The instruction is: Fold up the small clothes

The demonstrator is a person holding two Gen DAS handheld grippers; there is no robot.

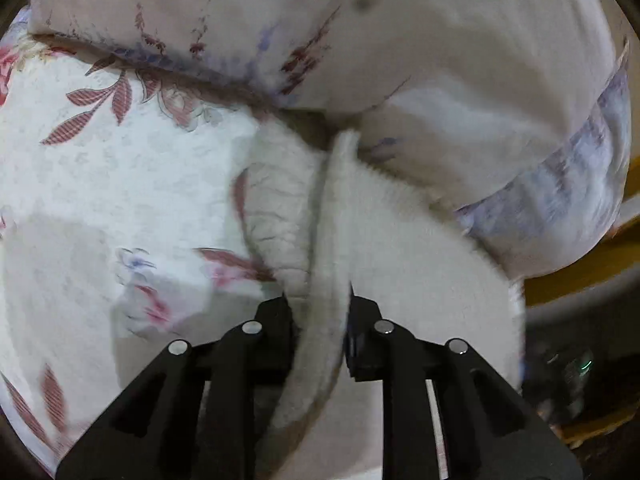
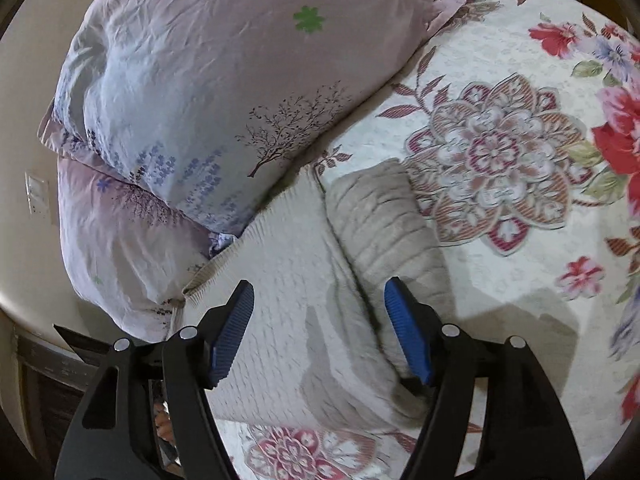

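A: The knit garment (image 1: 400, 256), cream and ribbed, lies on the bed's floral bedspread (image 1: 120, 168) just below the pillows (image 1: 400, 40). In your left wrist view, your left tool (image 1: 318, 308) is closed down on a raised fold of it; the edge runs up between the two fingers and away toward the pillows. I judge you are mid-fold, carrying one edge across.

B: What does the next move ask of me on that side?

A: Probably to lay that pinched edge flat over the rest and let go only once it lines up. This view is blurred, so I cannot tell which part of the garment you hold, nor how many layers. Its near end is cut off behind the tool.

B: And the right wrist view?

A: There the knit garment (image 2: 304, 280) shows more fully: a flat panel with a rolled or bunched part (image 2: 384, 224) alongside, its far corner touching the lower pillow (image 2: 120, 248). Your right tool (image 2: 320, 320) hangs above it, wide open and gripping nothing. I judge it should pin or smooth the flat panel while the left completes the fold.

B: Anything hidden?

A: The left tool is out of this view, and the near hem sits behind your right tool's fingers.
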